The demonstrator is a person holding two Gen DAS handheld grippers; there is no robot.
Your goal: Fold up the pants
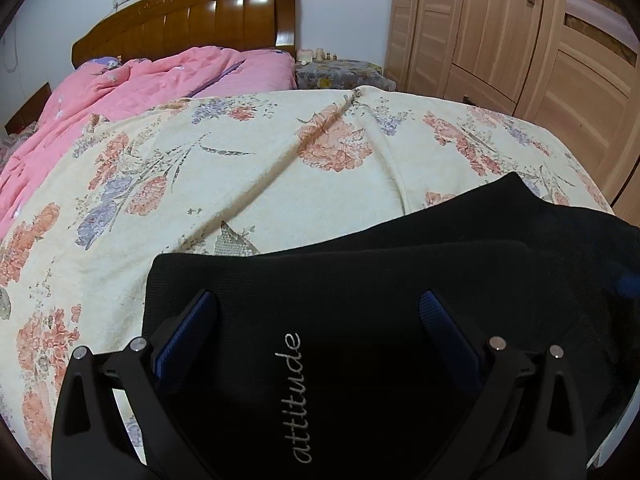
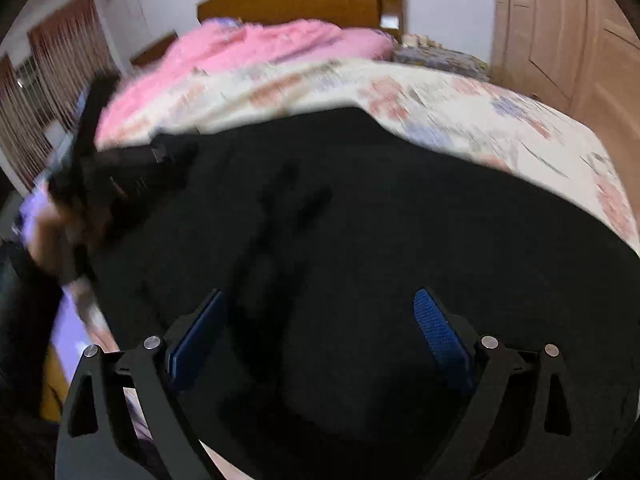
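One legible text: "attitude" point(image 1: 294, 398), pale cursive stitching on the black pants point(image 1: 360, 280), reading sideways up the fabric, near edge of the scene, between my left fingers. My right wrist view is blurred; I read nothing there.

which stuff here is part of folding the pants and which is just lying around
Part of the job:
black pants
left gripper, jaws open over the pants
right gripper, jaws open over the pants
floral bedspread the pants lie on

Just lying about:
pink quilt
headboard
wardrobe
nightstand with small items
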